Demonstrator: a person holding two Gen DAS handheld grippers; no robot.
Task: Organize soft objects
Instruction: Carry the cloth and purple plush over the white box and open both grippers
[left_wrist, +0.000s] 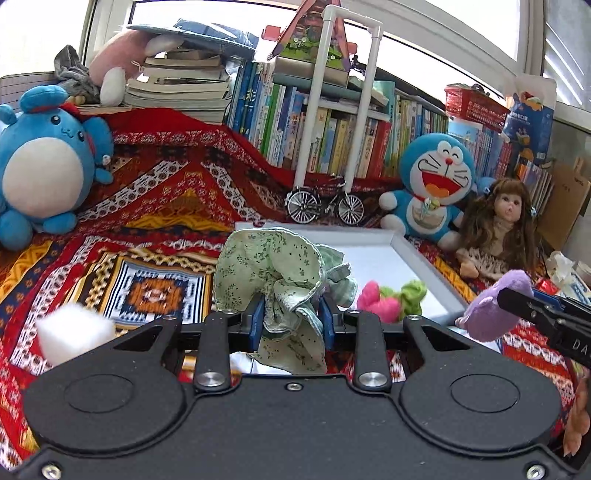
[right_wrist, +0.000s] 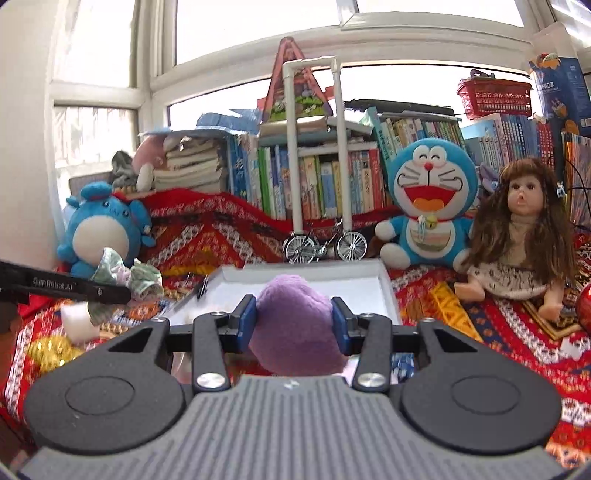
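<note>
Above the patterned blanket (left_wrist: 155, 206), left claw (left_wrist: 291, 319) clamped on bunched green cloth (left_wrist: 273, 273), right claw (right_wrist: 293, 325) gripping purple plush (right_wrist: 295, 325), both raised near white tray's (left_wrist: 424, 266) front edge, tray mostly bare beyond pink-green toy (left_wrist: 388, 295)

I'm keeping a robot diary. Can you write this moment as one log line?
left gripper: shut on green cloth | right gripper: shut on purple plush | white tray: holds pink-green toy

Miniature bicycle (left_wrist: 324, 205) beside white pipe frame (left_wrist: 338, 88), row of books (left_wrist: 332, 136), red basket (left_wrist: 474, 105), patterned red blanket (left_wrist: 155, 206).
</note>
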